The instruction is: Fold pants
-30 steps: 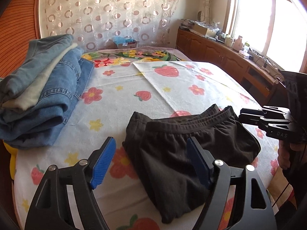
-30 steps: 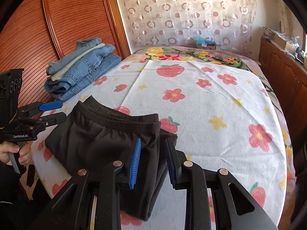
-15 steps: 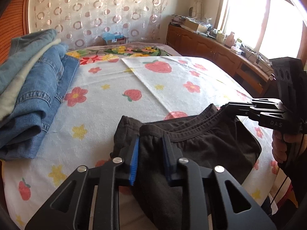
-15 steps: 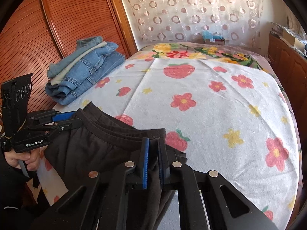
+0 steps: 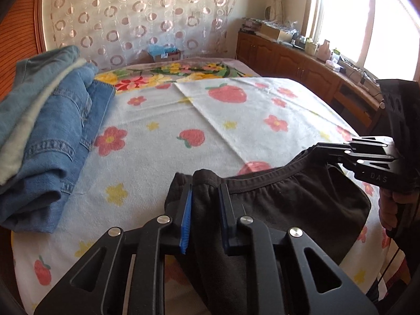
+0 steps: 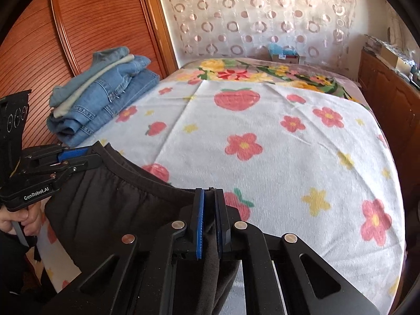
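I am gripping the black pants (image 5: 288, 204) with both tools at once. My left gripper (image 5: 206, 199) has just been closing, and its blue pads are now pinching a bunch of the dark cloth at one end of the waistband. My right gripper (image 6: 209, 210) is clenched on the other end of the waistband, its pads pressed nearly together with only a thin fold of fabric between them. In the left wrist view I am seeing my right gripper (image 5: 325, 152) off to the right side, biting the waistband's far corner, with my right hand (image 5: 391, 204) wrapped around its handle. In the right wrist view I am seeing my left gripper (image 6: 86, 157) at the left edge, holding the opposite corner, my left hand (image 6: 18, 220) below it.

The waistband is stretching in a shallow curve between the two tools, and the rest of the pants is hanging and bunching beneath it at the near edge of the bed (image 6: 288, 157), over the white cover printed with strawberries and flowers. A stack of folded jeans (image 5: 44, 136) is sitting well apart from the pants, at the bed's side next to the wooden panel (image 6: 99, 26).
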`<state>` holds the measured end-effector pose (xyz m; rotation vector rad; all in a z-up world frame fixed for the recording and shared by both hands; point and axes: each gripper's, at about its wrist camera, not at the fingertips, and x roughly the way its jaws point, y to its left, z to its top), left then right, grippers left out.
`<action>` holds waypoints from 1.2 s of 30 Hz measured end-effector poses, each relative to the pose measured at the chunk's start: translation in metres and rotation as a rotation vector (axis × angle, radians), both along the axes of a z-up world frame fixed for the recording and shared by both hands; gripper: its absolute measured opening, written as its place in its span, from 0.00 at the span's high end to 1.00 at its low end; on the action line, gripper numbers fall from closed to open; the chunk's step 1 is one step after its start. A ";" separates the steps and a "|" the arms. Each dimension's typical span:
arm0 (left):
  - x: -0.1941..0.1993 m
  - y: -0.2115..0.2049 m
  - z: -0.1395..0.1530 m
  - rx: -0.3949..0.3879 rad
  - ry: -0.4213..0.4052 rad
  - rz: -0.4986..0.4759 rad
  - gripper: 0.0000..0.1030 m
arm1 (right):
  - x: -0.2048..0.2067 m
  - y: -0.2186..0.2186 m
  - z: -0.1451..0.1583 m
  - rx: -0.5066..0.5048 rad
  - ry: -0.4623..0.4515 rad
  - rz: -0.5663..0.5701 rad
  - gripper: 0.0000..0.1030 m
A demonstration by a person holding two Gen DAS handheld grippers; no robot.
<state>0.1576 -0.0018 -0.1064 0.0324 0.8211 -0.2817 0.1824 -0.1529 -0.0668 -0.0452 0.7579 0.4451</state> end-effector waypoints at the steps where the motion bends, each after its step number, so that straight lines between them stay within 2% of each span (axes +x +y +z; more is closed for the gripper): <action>1: -0.001 0.001 -0.001 -0.010 0.004 0.003 0.81 | -0.001 0.000 0.000 -0.003 0.000 -0.004 0.93; 5: -0.005 0.004 0.003 -0.015 0.011 0.020 0.76 | -0.004 0.001 0.007 -0.016 -0.007 -0.020 0.84; 6: -0.007 0.005 0.005 -0.002 0.008 0.029 0.71 | -0.007 0.000 0.010 -0.021 -0.015 -0.027 0.81; 9: -0.016 0.008 0.012 -0.005 -0.016 0.044 0.43 | -0.020 -0.006 0.015 -0.008 -0.025 -0.034 0.69; 12: -0.032 0.013 0.016 -0.027 -0.032 0.036 0.31 | -0.036 -0.011 0.013 0.000 -0.025 -0.030 0.69; 16: -0.054 0.017 0.014 -0.022 -0.040 0.036 0.31 | -0.065 -0.017 0.009 -0.011 -0.025 -0.015 0.69; 20: -0.074 0.021 0.005 -0.038 -0.015 0.011 0.31 | -0.088 -0.024 0.012 -0.001 -0.026 -0.009 0.69; 25: -0.094 0.019 -0.004 -0.016 -0.003 -0.013 0.31 | -0.108 -0.036 0.011 0.009 -0.014 -0.004 0.68; 36: -0.094 0.018 -0.016 0.009 0.023 -0.006 0.31 | -0.112 -0.042 -0.001 0.017 0.021 -0.006 0.68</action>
